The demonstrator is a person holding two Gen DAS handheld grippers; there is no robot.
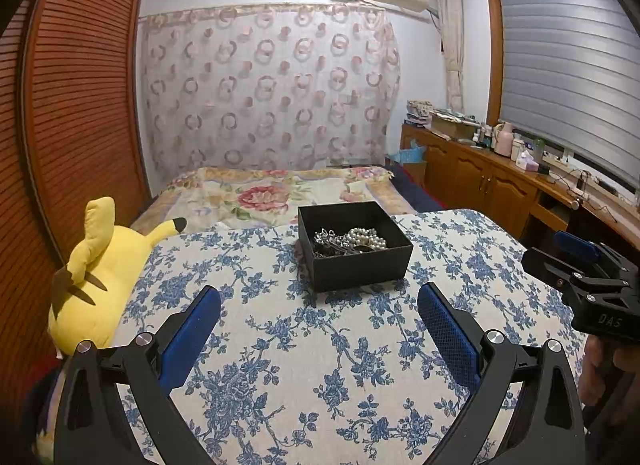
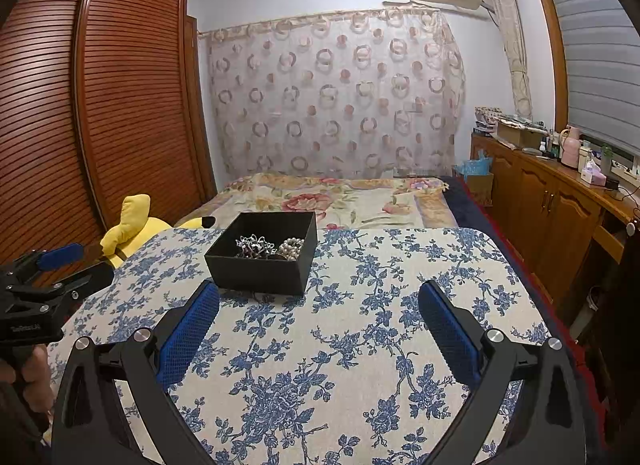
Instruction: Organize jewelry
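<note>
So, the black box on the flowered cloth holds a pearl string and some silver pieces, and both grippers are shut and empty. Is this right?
Not quite. The black box on the flowered cloth does hold the pearl string and silver pieces, but the left gripper and right gripper are both open, fingers spread wide, and empty. Each wrist view shows it.

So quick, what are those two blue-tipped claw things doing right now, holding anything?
Left hand-held gripper: open, holding nothing.
Right hand-held gripper: open, holding nothing.
</note>
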